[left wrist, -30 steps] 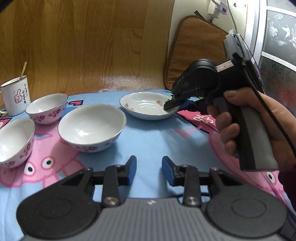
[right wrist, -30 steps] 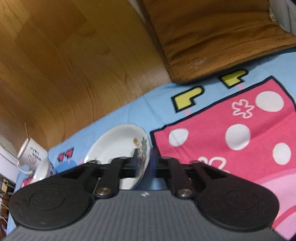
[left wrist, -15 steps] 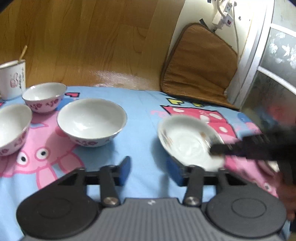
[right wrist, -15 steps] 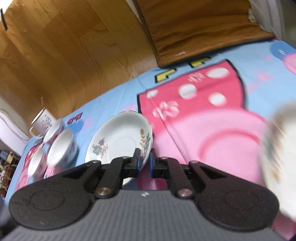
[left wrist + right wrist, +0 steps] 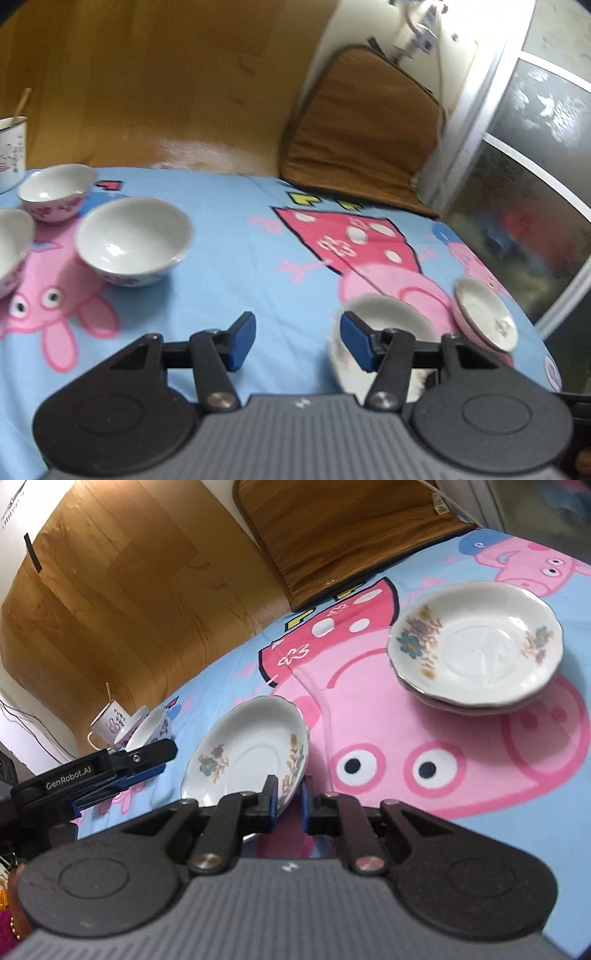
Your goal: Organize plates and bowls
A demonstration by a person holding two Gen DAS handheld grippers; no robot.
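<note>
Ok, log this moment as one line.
right tool: shut on plate rim, plate tilted | left tool: open, holding nothing | plate stack: on cloth

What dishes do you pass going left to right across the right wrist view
Mug → small bowls beside it → floral plate pinched in the right tongs → stack of two plates.
</note>
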